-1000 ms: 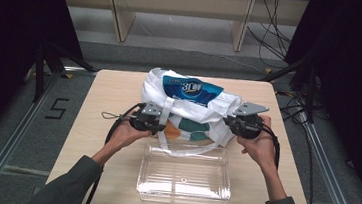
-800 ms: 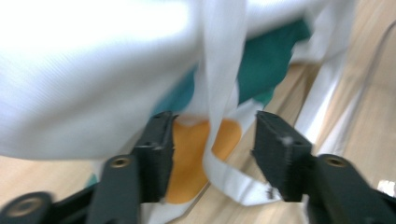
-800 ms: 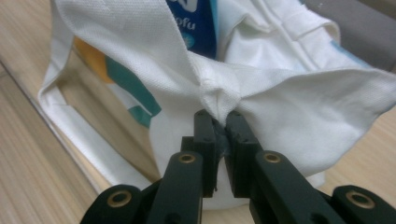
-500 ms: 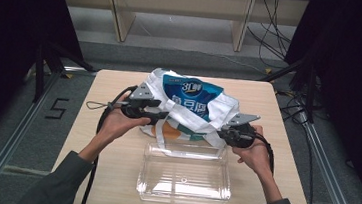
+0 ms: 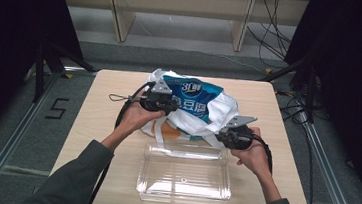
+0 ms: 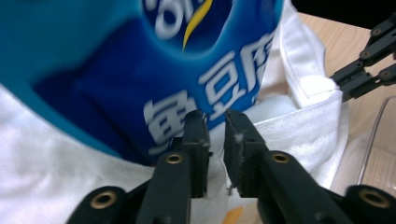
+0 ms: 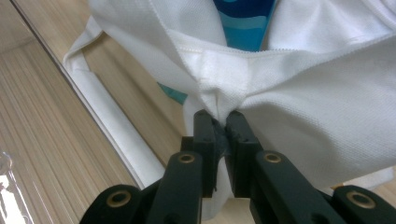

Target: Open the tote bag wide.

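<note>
Nearest me on the wooden table [image 5: 90,138] sits a clear plastic box [image 5: 184,175], open side up, right between my two forearms. Just past its far rim, my right gripper [image 7: 220,114] is clamped on a bunched fold of the white cloth tote bag [image 7: 308,107], the fabric pinched tight between the jaws (one strap trails over the tabletop beside the box edge). My left gripper [image 6: 214,116] has just been closing; its jaws stand nearly together over the bag's white cloth, at the lower edge of the blue snack packet [image 6: 140,70], though I cannot tell whether they actually pinch anything. The packet sticks out of the bag's mouth at the middle of the table. Beyond the table stands a low wooden shelf [image 5: 178,6], with cables [image 5: 277,21] on the floor to its right.
</note>
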The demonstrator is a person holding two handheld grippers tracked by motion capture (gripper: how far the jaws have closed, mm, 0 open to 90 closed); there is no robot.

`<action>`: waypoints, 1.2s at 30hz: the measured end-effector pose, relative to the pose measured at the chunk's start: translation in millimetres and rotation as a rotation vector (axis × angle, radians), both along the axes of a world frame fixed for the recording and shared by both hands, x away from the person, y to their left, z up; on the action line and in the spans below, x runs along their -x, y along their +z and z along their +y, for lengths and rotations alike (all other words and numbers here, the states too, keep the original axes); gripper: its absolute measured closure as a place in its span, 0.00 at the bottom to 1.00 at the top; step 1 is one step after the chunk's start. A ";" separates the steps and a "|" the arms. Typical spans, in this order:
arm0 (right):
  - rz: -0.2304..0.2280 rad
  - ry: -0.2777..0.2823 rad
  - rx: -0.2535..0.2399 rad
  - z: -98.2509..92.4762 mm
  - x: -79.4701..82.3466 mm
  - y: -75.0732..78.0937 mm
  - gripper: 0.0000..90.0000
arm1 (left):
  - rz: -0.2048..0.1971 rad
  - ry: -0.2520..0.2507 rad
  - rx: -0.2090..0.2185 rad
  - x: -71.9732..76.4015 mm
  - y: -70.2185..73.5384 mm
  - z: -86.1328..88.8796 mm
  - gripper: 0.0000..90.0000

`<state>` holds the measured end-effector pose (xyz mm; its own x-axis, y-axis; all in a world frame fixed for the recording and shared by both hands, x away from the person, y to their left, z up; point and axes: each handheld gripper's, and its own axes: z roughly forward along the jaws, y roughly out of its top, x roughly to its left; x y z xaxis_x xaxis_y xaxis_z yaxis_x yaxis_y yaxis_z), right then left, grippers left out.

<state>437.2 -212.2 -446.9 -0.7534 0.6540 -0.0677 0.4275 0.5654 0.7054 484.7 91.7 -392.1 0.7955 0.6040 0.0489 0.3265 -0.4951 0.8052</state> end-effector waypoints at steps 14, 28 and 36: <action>-0.037 -0.063 -0.187 -15.3 3.4 43.4 0.57 | 0.112 0.023 -0.023 3.2 -70.6 17.3 0.96; -0.046 -0.347 -0.287 -4.6 -50.1 62.3 0.43 | 0.102 0.008 -0.022 6.7 -70.1 17.9 0.95; 0.003 -0.284 -0.017 -10.7 -53.4 33.5 0.88 | 0.106 0.005 -0.004 8.5 -72.0 17.9 0.96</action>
<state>490.6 -222.9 -413.4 -0.5401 0.8400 -0.0523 0.5694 0.4105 0.7122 476.2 109.7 -464.0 0.7933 0.6079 -0.0334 0.4124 -0.4962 0.7641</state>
